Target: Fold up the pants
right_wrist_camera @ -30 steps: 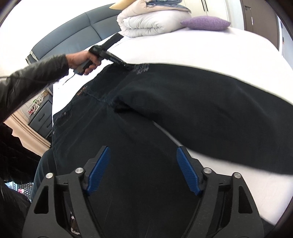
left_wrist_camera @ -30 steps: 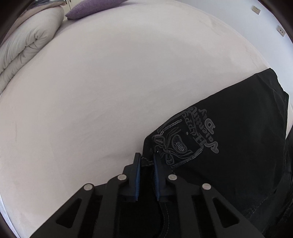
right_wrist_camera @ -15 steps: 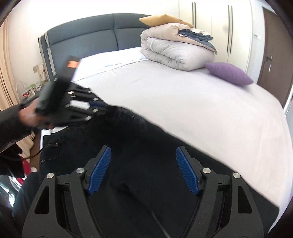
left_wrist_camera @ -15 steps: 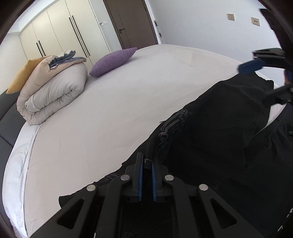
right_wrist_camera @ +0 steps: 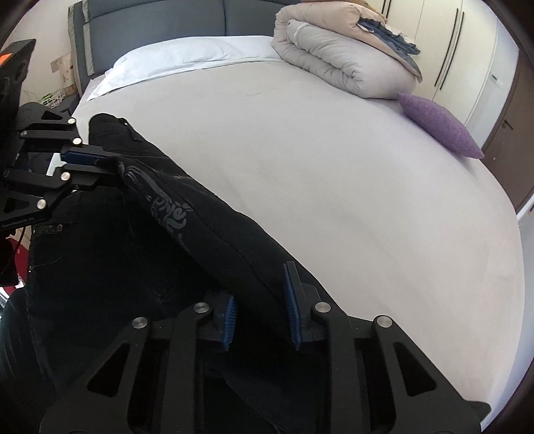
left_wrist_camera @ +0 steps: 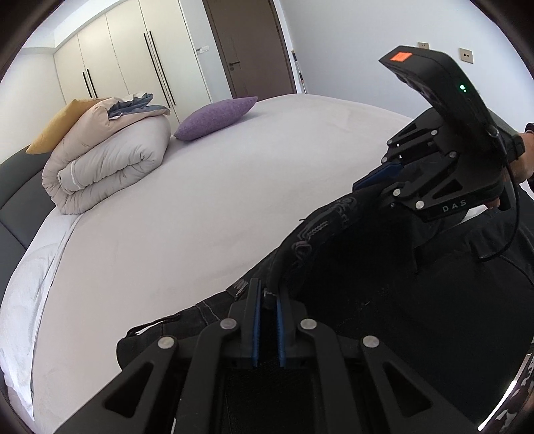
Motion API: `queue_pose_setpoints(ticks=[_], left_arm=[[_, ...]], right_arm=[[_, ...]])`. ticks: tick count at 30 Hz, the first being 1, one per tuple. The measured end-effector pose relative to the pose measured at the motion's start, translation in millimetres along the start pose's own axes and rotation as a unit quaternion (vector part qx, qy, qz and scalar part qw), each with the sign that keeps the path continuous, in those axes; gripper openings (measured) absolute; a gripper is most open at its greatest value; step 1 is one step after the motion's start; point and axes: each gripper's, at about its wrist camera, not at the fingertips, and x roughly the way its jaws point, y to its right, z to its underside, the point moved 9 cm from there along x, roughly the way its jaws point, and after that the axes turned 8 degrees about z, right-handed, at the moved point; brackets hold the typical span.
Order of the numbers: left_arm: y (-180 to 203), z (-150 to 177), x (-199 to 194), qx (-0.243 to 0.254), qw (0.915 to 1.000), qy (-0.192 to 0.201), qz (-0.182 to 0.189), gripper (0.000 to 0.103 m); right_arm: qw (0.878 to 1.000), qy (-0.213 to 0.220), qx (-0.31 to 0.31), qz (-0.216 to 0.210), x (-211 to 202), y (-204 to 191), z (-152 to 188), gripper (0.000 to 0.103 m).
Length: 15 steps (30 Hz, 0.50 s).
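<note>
The pants (right_wrist_camera: pixel 213 230) lie along the near edge of the bed (right_wrist_camera: pixel 333 167), with one fold of dark cloth lifted off the sheet between the two grippers. The left gripper (left_wrist_camera: pixel 267 302) is clamped tight on the cloth, its blue pads nearly touching with a thin bit of fabric pinched between them. The right gripper (right_wrist_camera: pixel 260 307) is closing: a thick ridge of the pants runs between its pads, which stand a little apart, and whether they press on the cloth yet cannot be told.

To do this step well, the right gripper should likely finish closing before either hand pulls, so the fold does not slip out. Both hands should then probably travel together at one height, keeping the edge taut and straight, and lay it down so the leg seams line up rather than bunch.

The left wrist view shows the right gripper from outside, a hand (left_wrist_camera: pixel 524 157) on its handle at the frame's edge and its pads at the printed part of the cloth; it also shows a door (left_wrist_camera: pixel 247 46) and wardrobes (left_wrist_camera: pixel 133 60). The right wrist view shows what that one lacks: the headboard (right_wrist_camera: pixel 160 16), the pillow (right_wrist_camera: pixel 173 60) under the sheet, and the left gripper side-on, biting the pants near the print (right_wrist_camera: pixel 167 200). Both show the rolled duvet (right_wrist_camera: pixel 343 56) and the purple cushion (right_wrist_camera: pixel 440 123), well apart from the pants.
</note>
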Motion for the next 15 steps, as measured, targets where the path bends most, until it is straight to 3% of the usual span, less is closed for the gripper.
queue_pose_setpoints(ticks=[3,5,7,12,15], left_arm=[[1.8,2.8,-7.6,-0.004,1.0,0.004,0.002,0.008],[6.5,5.6,-12.7,-0.002,1.0,0.005,0.002,0.008],[7.5,8.2,-16.6,0.0,1.0,0.003,-0.001,0.008],[9.8,21.8,-30.9,-0.01,0.9999,0.002,0.01,0.008],[17.0,26.2,-35.2,-0.001,1.0,-0.003,0.007,0.008]], right_arm=[[1.0,0.009,-0.018,-0.005,-8.5,-15.4,-10.9,0.022],[1.0,0.01,-0.024,-0.01,-9.9,-22.2,-16.4,0.009],[0.999,0.013,-0.04,-0.011,-13.9,-31.9,-19.8,0.005],[0.994,0.025,-0.108,-0.004,-26.6,-61.3,-14.5,0.004],[0.994,0.013,-0.111,0.001,-23.9,-68.8,-14.2,0.005]])
